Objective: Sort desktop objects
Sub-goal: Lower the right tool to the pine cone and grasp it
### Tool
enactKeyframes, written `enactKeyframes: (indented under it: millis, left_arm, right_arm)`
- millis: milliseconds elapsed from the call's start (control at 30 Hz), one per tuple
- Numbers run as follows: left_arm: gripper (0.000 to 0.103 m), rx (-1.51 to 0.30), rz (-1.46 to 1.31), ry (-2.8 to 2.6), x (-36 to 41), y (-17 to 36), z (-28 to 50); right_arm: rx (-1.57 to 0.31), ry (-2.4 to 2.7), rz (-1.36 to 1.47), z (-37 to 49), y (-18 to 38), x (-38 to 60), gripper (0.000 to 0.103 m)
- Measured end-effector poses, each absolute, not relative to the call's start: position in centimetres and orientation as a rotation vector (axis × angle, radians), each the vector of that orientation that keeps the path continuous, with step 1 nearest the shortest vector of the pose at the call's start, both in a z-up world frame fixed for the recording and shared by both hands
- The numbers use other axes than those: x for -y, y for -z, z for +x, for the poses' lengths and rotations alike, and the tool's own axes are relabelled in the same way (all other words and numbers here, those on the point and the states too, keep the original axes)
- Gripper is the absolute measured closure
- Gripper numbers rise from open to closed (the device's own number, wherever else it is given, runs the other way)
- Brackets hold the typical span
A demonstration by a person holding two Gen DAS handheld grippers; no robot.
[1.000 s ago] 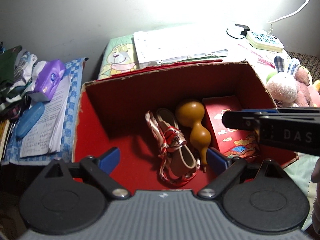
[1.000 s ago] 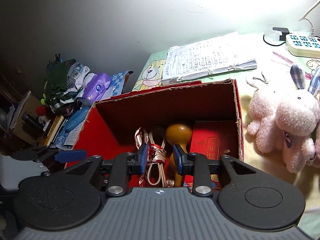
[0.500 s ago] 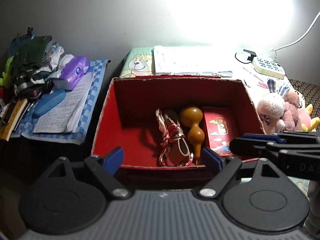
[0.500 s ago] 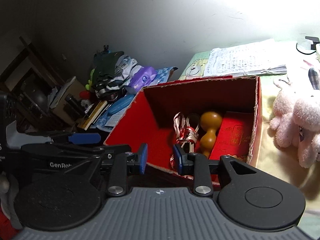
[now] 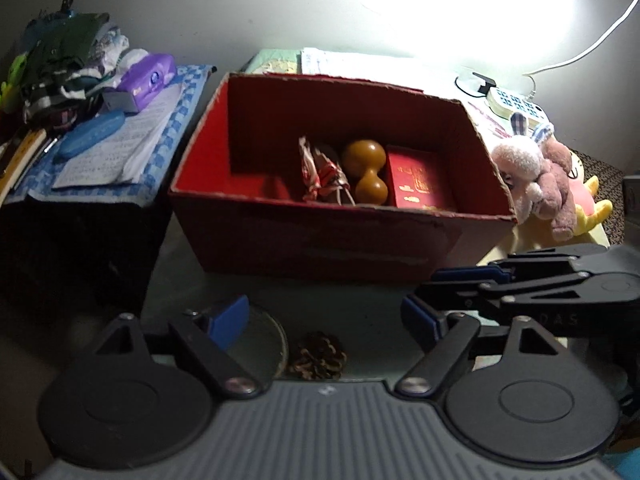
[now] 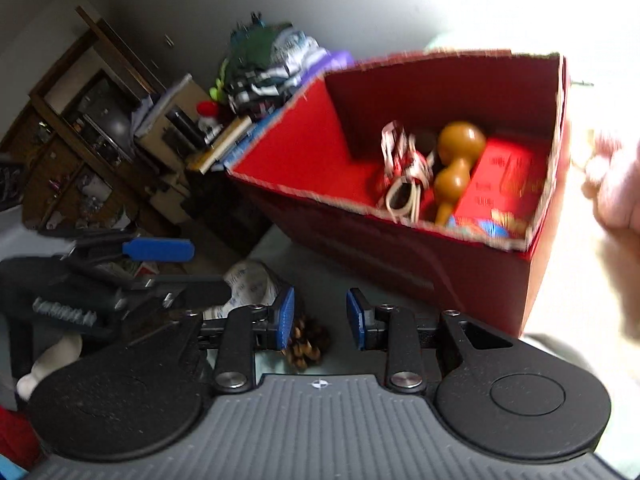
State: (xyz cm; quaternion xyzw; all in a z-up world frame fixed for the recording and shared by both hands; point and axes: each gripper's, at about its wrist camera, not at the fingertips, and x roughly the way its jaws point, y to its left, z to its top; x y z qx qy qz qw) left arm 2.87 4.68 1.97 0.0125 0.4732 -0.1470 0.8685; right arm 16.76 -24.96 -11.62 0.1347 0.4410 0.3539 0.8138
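Observation:
A red cardboard box (image 5: 320, 236) stands on the glass table. It holds a brown gourd (image 5: 366, 168), a red-and-white strap (image 5: 322, 172) and a red booklet (image 5: 416, 178). A pine cone (image 5: 318, 356) lies on the table in front of the box. My left gripper (image 5: 324, 320) is open just above the cone, with nothing between its fingers. In the right wrist view the pine cone (image 6: 306, 344) lies low beside the left finger of my right gripper (image 6: 320, 316). That gripper is narrowly open and empty. The view is blurred.
A round glass disc (image 5: 264, 340) lies left of the cone. A white crumpled packet (image 6: 248, 286) sits near it. Plush toys (image 5: 536, 168) and a power strip (image 5: 516, 104) are right of the box. Papers, a blue case (image 5: 90, 138) and clothes crowd the left.
Both grippers have drawn back and down from above the box to the table in front of it. The pine cone and the glass disc have come into view.

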Motion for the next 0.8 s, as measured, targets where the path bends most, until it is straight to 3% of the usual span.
enactKeyframes:
  millis: [267, 400, 800]
  left_arm:
    - [0.024, -1.092, 0.010, 0.361, -3.2, 2.4, 1.3]
    - [0.026, -1.157, -0.060, 0.383, -3.2, 4.6, 0.8]
    - [0.026, -1.169, -0.056, 0.314, -3.8, 8.5, 1.5]
  right_arm:
    - [-1.068, -0.797, 0.342, 16.9, 14.1, 23.9, 0.065]
    - [-1.102, -0.798, 0.367, 16.8, 15.1, 23.5, 0.054]
    - [-1.226, -0.815, 0.455, 18.7, 17.2, 21.3, 0.052]
